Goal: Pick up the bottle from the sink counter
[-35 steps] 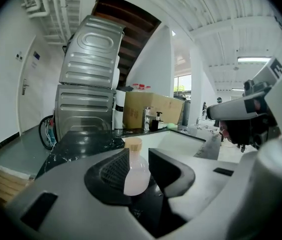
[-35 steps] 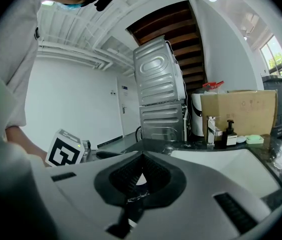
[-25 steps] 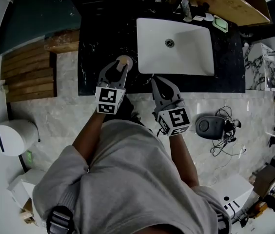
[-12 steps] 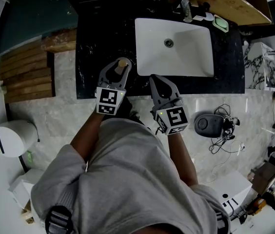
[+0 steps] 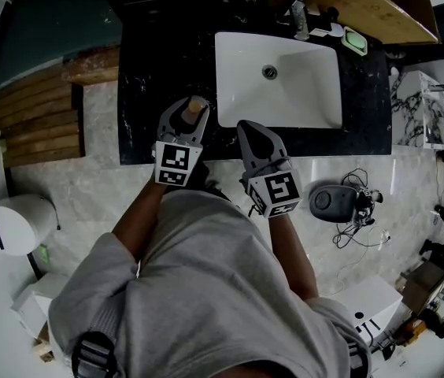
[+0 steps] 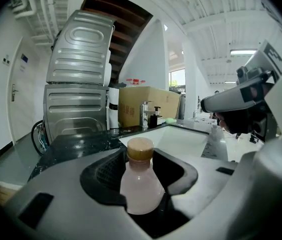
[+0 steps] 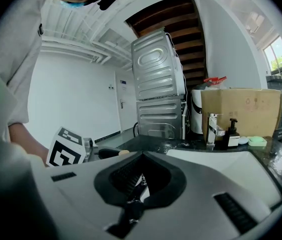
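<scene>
- On the black sink counter, near its front edge and just left of the white basin, stands the bottle: upright, tan cap on top, pale pinkish inside.
- And the left gripper is right there on it! Its jaws have just been opening, and the bottle sits between them with a dark gap showing on its right side. So they stand apart around it, not clamped.
- The right gripper hangs just beside, over the counter's front edge. Its jaws are drawn together with nothing between them.
- How far along? The approach looks done, with the bottle well inside the left jaws. By my reading the squeeze and the lift are both left to do, and nothing shows the bottle off the counter.
- The head view gives the layout from above: both grippers side by side, the bottle by the basin's left rim, and a green soap dish at the far corner. It shows only the cap and shoulder, though.
- The left gripper view fills that in. It shows the bottle's full shape, the ribbed pad beside its neck, and the faucet and a cardboard box beyond. The bottle's base is hidden behind the gripper body.
- The right gripper view alone confirms that gripper's empty jaws, and it catches the left gripper's marker cube off to one side.
</scene>
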Demonstrator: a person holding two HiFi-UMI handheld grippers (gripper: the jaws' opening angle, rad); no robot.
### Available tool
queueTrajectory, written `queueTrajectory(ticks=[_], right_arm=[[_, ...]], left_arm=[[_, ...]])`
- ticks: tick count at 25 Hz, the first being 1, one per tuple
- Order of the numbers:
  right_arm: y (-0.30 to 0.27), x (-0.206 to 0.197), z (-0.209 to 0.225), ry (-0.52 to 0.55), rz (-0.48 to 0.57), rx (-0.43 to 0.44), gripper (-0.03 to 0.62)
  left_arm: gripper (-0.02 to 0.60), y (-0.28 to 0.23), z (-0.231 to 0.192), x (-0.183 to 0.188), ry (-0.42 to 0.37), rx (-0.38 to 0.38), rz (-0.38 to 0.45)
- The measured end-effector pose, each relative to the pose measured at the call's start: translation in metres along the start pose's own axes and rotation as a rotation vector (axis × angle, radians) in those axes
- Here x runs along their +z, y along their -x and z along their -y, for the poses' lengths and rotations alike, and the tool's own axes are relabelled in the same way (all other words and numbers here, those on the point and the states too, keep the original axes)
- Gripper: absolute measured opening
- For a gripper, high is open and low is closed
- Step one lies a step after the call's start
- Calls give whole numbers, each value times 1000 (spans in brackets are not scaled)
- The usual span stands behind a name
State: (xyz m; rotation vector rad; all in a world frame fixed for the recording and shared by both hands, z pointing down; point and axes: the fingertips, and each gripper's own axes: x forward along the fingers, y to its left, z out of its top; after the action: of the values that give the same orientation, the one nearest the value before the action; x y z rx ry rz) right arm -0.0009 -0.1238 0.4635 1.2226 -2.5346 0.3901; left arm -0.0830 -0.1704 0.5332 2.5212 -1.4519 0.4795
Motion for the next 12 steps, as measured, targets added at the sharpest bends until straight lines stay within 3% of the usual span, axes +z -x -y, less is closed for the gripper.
queueTrajectory(ticks=[12], right_arm=[[-8, 4, 10, 17, -29, 8, 9]], left_arm=[[160, -18, -3, 5, 18, -11, 0]])
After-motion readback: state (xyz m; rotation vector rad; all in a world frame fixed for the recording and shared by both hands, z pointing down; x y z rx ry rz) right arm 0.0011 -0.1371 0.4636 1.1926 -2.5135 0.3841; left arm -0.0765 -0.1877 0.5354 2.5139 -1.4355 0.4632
